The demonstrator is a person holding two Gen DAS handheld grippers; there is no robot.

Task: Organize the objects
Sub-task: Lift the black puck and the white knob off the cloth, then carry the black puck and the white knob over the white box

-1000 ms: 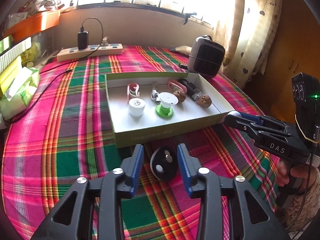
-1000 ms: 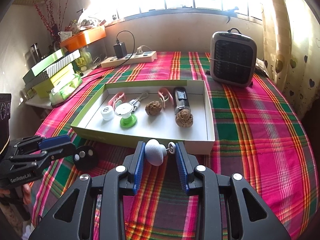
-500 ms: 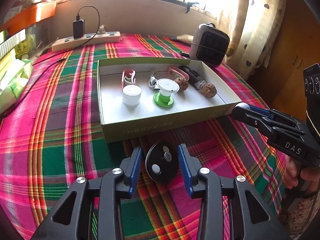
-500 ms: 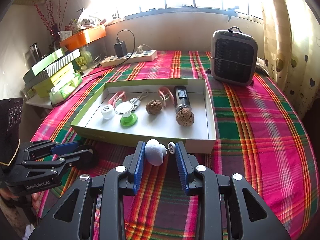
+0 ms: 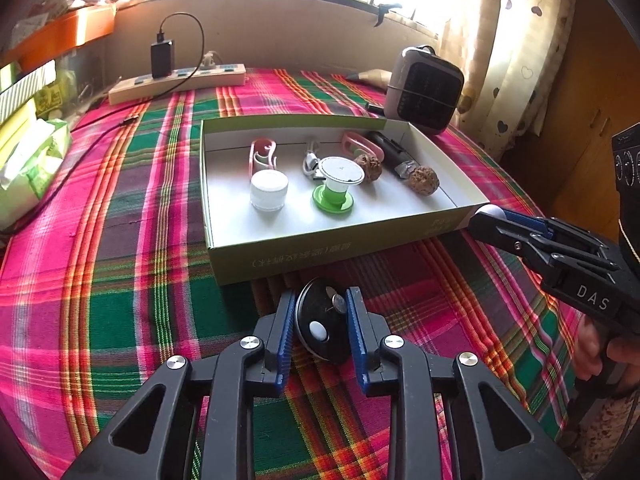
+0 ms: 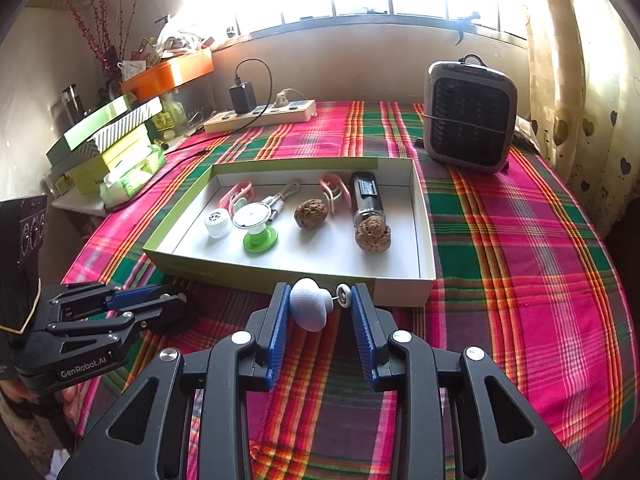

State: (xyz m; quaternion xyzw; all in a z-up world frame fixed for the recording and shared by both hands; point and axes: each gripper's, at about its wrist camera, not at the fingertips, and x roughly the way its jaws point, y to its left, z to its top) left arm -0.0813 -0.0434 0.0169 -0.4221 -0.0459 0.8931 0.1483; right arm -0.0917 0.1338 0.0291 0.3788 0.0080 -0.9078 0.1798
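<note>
the plaid tablecloth (image 5: 100, 280) fills both views; on it, at centre frame, sits one shallow green-sided cardboard box (image 5: 320, 248), with one grey heater (image 6: 470, 116) at the upper right and one power strip (image 6: 260, 114) at the upper middle of the right wrist view; inside the box i count two pink clips (image 6: 236, 196), two walnuts (image 6: 372, 234), one dark cylinder (image 6: 366, 196), one white cap (image 6: 218, 222), one green-footed spool (image 6: 258, 226) and one small metal piece whose kind i cannot tell.

the left gripper (image 5: 320, 316) is low in the centre of its own view, just in front of the box's near wall; its jaws are closing on one black disc (image 5: 322, 324), which stands on edge between the blue pads, and the pads look to be touching its rim; the disc seems stiff, light and smooth-faced, so it may pivot or slip; a hold across the rim near its middle looks safest.

the right gripper (image 6: 320, 306) is low in the centre of its view, also by the near wall, clenched on one white rounded knob with a thin pin (image 6: 310, 308); it looks light and hard, pinched end to end, the narrow pin the weak point; both pieces are still outside the box.
</note>
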